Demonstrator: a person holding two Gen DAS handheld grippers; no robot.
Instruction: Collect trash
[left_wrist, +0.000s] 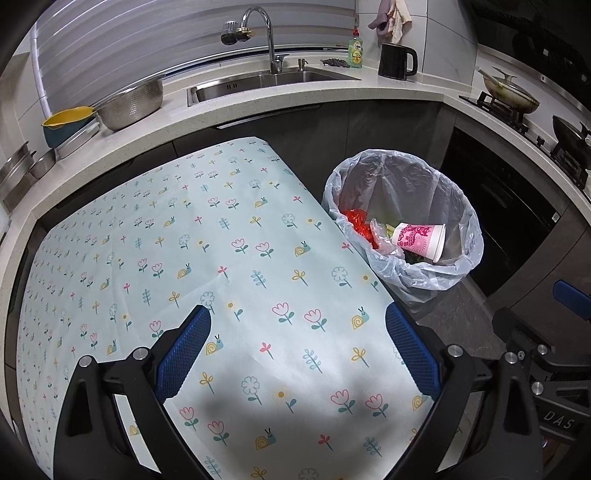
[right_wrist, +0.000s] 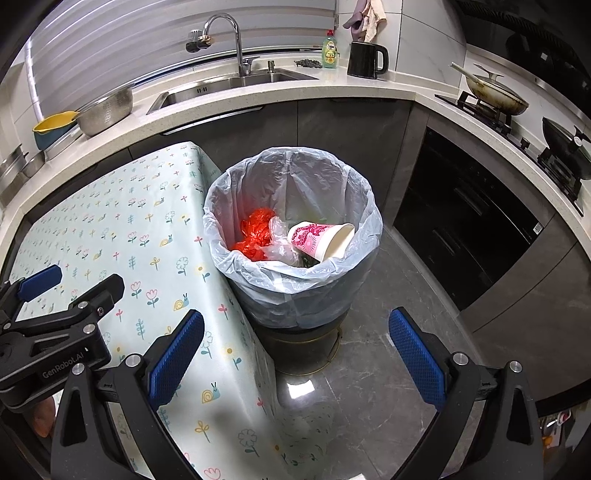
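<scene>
Apparently nothing is lying loose on the flowered tablecloth (left_wrist: 192, 236); the trash is sitting in the bin (right_wrist: 295, 236).

Both the left gripper (left_wrist: 297, 354) and right gripper (right_wrist: 295, 362) are hovering spread wide and empty, ribbed blue pads apart. A glossy pink paper cup (right_wrist: 319, 240) is tilting on crumpled red plastic (right_wrist: 255, 232) inside the thin translucent liner, probably where it was dropped.

Bin (right_wrist: 291, 236) stands on the floor (right_wrist: 388, 332), touching the right edge of the table (right_wrist: 110, 221). Cup (right_wrist: 321, 240) lies on its side in the bin, right of the crumpled bags (right_wrist: 258, 232). Sink (right_wrist: 236, 83) sits in the far counter; stove (right_wrist: 517, 122) far right.
</scene>
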